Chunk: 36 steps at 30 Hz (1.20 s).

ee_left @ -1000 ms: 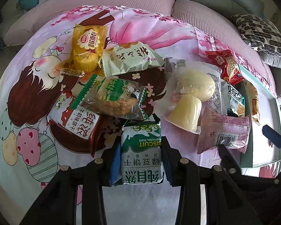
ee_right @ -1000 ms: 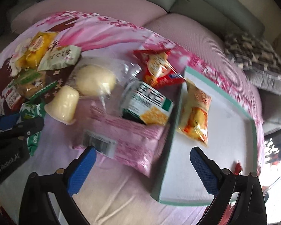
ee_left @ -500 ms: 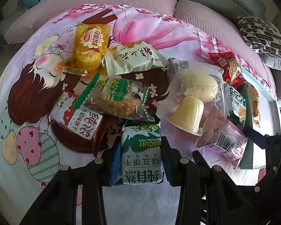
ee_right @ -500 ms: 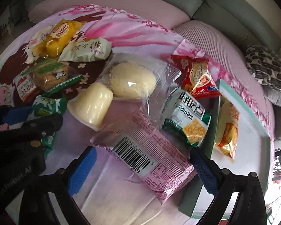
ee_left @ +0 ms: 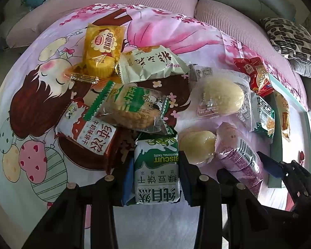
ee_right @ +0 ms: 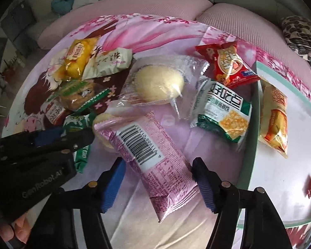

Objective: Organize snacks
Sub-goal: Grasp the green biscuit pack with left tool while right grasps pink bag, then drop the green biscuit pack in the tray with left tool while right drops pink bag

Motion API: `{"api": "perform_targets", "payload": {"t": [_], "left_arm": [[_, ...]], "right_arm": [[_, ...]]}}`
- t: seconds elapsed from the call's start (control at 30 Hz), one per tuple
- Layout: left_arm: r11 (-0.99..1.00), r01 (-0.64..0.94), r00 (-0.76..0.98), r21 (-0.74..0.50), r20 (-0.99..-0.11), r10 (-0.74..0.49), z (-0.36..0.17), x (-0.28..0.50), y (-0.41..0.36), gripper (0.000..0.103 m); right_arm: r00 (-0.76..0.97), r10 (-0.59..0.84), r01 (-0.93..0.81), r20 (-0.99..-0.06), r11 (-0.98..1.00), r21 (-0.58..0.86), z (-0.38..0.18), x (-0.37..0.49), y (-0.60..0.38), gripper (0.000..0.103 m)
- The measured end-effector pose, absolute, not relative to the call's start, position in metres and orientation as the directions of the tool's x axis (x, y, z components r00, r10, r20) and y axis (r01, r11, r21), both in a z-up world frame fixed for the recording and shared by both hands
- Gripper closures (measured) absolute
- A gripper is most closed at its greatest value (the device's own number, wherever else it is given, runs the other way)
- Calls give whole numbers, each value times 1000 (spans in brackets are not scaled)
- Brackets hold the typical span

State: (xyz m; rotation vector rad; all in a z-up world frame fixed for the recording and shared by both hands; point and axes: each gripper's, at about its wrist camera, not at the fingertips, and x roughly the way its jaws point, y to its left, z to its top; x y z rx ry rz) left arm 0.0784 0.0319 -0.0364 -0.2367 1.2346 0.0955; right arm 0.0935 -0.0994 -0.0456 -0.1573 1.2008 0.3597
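My left gripper [ee_left: 156,174] is shut on a green-and-white biscuit pack [ee_left: 156,173] at the near edge of the snack pile. My right gripper [ee_right: 158,183] is open, its blue pads on either side of a pink wrapped snack [ee_right: 153,164] with a barcode; whether they touch it is unclear. The pink snack also shows in the left wrist view [ee_left: 239,158]. A teal-rimmed white tray [ee_right: 247,166] at the right holds an orange-yellow snack bag [ee_right: 274,120].
Loose snacks lie on the pink cartoon cloth: a green cracker pack [ee_right: 224,114], a red pack [ee_right: 228,64], a clear-wrapped bun [ee_right: 158,83], a pale jelly cup [ee_left: 197,146], a yellow cake pack [ee_left: 102,48] and others. A sofa curves behind.
My right gripper has moved left from the tray and lowered around the pink snack, with its jaws narrowed. My left gripper stays shut on the biscuit pack.
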Motion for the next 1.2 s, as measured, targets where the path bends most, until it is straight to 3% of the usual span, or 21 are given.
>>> {"api": "perform_targets", "payload": {"t": [0.43,0.67,1.2], "left_arm": [[977,-187,310,-106,-950,-44,-45,83,27,61],[976,-185,331,-118,-942,-51,-38,79,31,62],[977,-153,492,-151,-869,-57,19,62,31,62]], "right_arm": [[333,161,-339,-929,940,41,-55,100,-101,33],[350,176,-338,-920,940,51,-49,97,-103,52],[459,246,-285,-854,951,121,-4,88,-127,55]]}}
